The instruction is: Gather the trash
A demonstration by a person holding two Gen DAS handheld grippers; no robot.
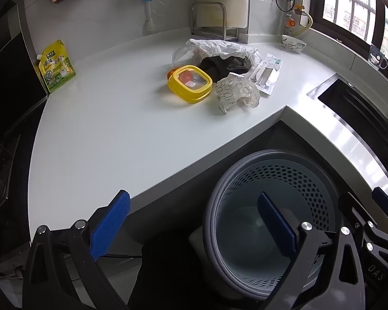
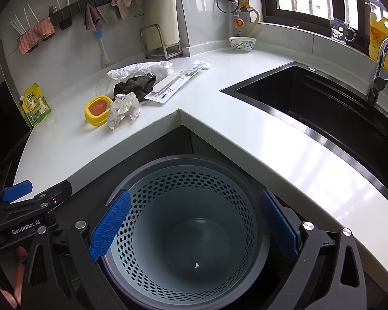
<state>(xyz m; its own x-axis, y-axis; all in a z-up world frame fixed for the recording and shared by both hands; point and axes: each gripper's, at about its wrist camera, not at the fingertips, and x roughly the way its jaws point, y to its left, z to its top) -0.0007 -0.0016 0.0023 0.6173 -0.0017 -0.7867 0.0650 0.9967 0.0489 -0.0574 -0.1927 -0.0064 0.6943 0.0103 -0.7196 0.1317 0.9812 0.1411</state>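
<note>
A heap of trash lies on the white counter [image 1: 103, 134]: a crumpled printed paper [image 1: 236, 91] [image 2: 123, 109], a yellow lidded box [image 1: 190, 83] [image 2: 97, 110], a dark crumpled rag [image 1: 226, 65] [image 2: 137, 84] under a white plastic bag [image 1: 219, 47] [image 2: 139, 69], and a flat white wrapper [image 1: 266, 73] [image 2: 177, 81]. A grey perforated bin [image 1: 269, 219] [image 2: 186, 232] stands on the floor in the counter's inner corner, holding only a tiny scrap. My left gripper [image 1: 194, 222] hangs open over the counter edge and bin rim. My right gripper [image 2: 194, 226] is open above the bin's mouth.
A green-yellow pouch [image 1: 56, 66] [image 2: 36, 104] leans at the counter's left end by a dark stove. A black sink [image 2: 310, 98] with a tap [image 2: 382, 59] lies to the right. A bowl [image 2: 241, 44], a metal rack [image 2: 159, 41] and hanging cloths line the back wall.
</note>
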